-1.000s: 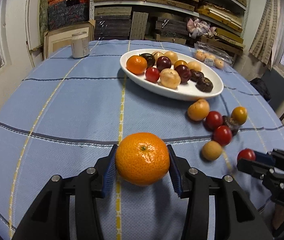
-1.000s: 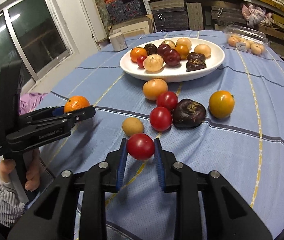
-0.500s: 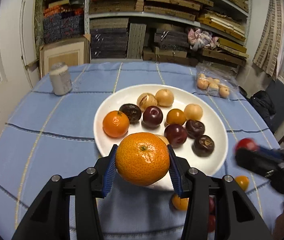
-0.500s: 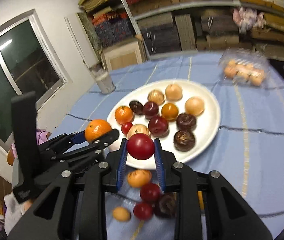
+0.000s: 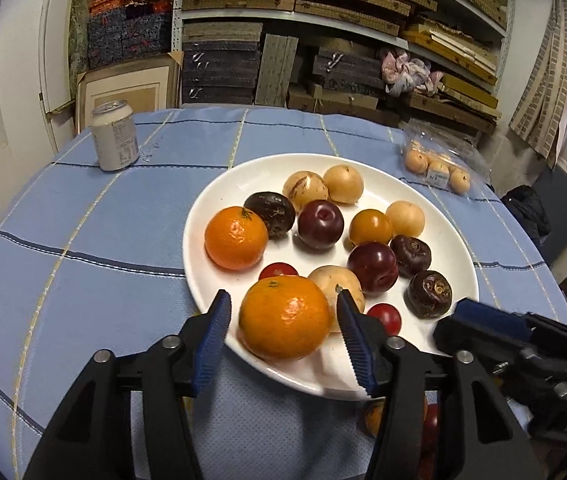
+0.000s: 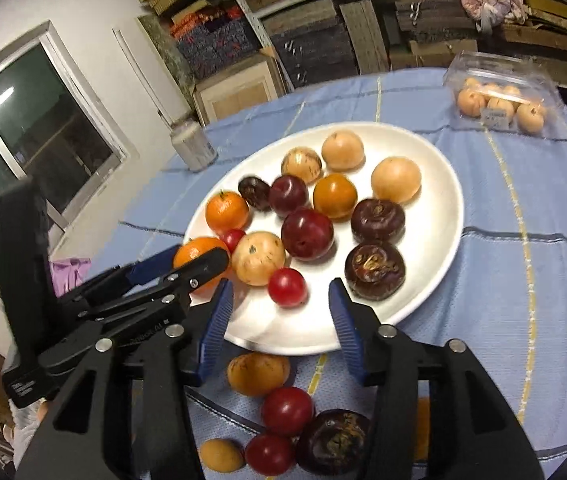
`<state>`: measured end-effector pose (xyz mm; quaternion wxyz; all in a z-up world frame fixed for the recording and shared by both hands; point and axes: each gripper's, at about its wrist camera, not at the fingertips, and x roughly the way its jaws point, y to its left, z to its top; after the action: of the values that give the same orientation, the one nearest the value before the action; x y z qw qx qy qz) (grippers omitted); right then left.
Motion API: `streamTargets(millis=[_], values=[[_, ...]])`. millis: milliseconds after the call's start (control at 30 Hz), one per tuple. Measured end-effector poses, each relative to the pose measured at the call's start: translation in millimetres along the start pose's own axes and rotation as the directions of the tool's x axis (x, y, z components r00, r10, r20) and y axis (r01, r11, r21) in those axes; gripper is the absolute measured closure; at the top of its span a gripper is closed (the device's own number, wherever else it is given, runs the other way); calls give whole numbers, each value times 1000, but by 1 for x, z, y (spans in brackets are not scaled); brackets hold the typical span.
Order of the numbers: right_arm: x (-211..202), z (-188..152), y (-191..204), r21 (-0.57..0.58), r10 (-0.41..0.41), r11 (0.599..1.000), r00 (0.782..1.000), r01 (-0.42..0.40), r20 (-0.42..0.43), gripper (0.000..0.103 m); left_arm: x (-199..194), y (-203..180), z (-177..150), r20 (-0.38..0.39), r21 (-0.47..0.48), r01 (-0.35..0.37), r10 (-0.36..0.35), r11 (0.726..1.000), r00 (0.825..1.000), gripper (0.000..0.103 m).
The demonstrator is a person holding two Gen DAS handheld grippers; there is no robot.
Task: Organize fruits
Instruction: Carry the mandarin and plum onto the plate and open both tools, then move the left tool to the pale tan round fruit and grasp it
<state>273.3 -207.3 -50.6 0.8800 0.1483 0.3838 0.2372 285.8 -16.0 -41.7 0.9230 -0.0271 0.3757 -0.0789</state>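
1. Both claws had just been opening over the white plate (image 5: 459, 240). The left gripper (image 5: 283, 334) stood spread, with the mandarin (image 5: 285, 316) sitting between its blue pads on the plate's near edge, a clear gap each side, so not squeezed. The right gripper (image 6: 279, 312) was also spread, with the small red tomato (image 6: 286, 287) lying on the plate between and just ahead of its tips, untouched.
2. Handling guess: the mandarin looked light, with dimpled, grippy skin that gives a little, so take it across its widest middle. The tomato looked glossy and slippery and bruises easily, so pinch it gently.
3. Looks: bright orange peel with a green stem scar on top; the tomato was shiny, round and deep red.
4. More loose fruits (image 6: 283, 410) waited on the blue tablecloth (image 5: 83, 220), just short of the plate.
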Motion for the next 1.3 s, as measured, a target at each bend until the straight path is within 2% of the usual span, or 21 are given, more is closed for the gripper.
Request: streamTargets(millis=[100,167,200,400,467,700,867,1033,1167,1300], values=[[-18,-2,-3,3,-7,1000,999,6,52,43,-10,4,-4,15,0,-10,10,1000,1000,43],[-33,-6,-5,1,-32,999,994,32,105,32,-18,6,-10,20,-1,-25,25,1000,999,35],[-39,-8,-7,3,-40,999,992,40,123,32,-21,7,-13,25,-4,-32,32,999,999,29],[-74,-42,-26,50,-133,991,976,126,173,21,-48,7,-45,32,19,-76,76,997,997,28],[-83,-52,-35,86,-136,989,974,122,179,17,-55,5,-55,32,23,-75,74,997,997,19],[-98,-72,-59,198,-118,977,977,82,177,14,-74,-21,-89,41,147,-39,34,988,999,17],[-96,-74,-63,218,-122,972,978,84,170,13,-82,-46,-105,82,270,-26,3,962,997,17],[-94,-73,-64,228,-119,970,980,80,160,12,-72,-65,-113,47,358,-5,-13,934,999,17],[-92,-73,-63,226,-115,971,982,78,153,12,-60,-69,-115,2,384,17,-20,923,1000,17],[-91,-72,-62,222,-114,972,982,78,151,11,-47,-59,-111,-50,340,12,5,940,999,17]])
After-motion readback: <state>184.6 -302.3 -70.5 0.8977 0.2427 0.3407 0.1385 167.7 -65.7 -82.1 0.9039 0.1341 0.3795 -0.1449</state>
